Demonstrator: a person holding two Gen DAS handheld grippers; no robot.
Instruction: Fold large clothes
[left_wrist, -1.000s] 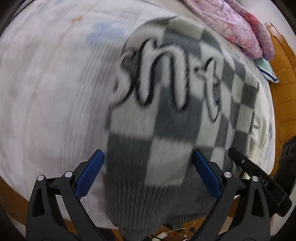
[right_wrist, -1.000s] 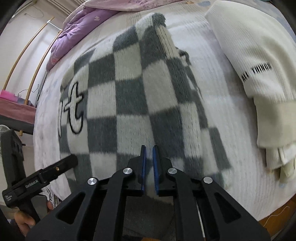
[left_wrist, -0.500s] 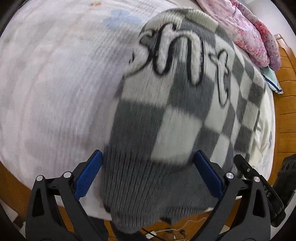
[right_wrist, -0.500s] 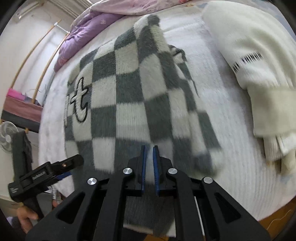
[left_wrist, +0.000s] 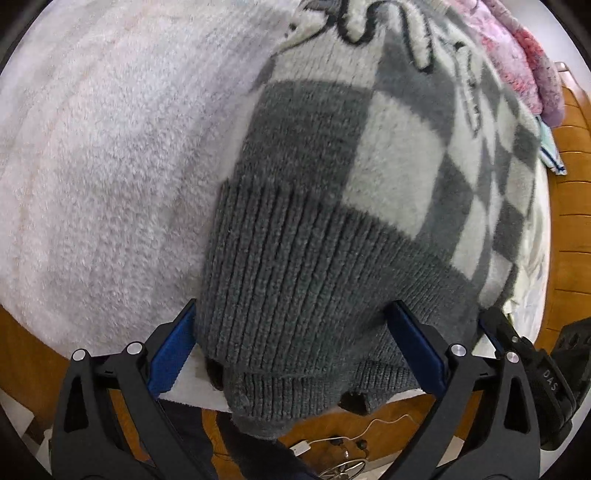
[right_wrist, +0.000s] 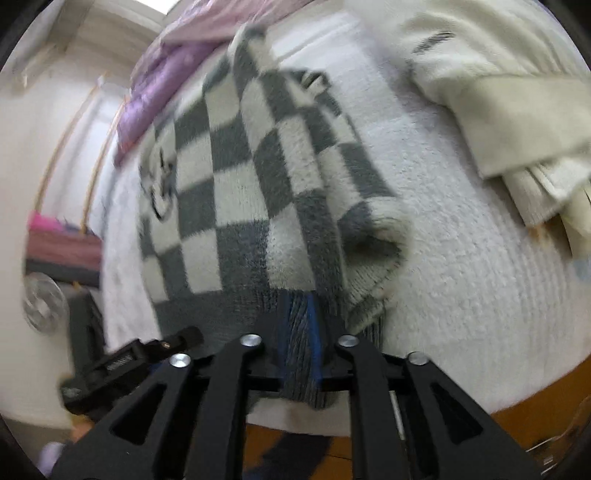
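the checkered sweater (left_wrist: 369, 192) lies spread on the white fleece blanket (left_wrist: 110, 166) covering the bed, its grey ribbed hem (left_wrist: 314, 295) hanging over the near edge. the left gripper (left_wrist: 291, 343) stands wide apart, its blue pads on either side of the hem's bunched corner without pressing on it. in the right wrist view the right gripper (right_wrist: 300, 332) has a fold of the ribbed hem between its blue pads, and its jaws are opening; the knit there looks barely pinched, though blur makes contact hard to judge. a cream garment (right_wrist: 498, 103) lies folded on the blanket to the right of the sweater, apart from it. a purple quilt (right_wrist: 159, 77) is heaped at the far side of the bed
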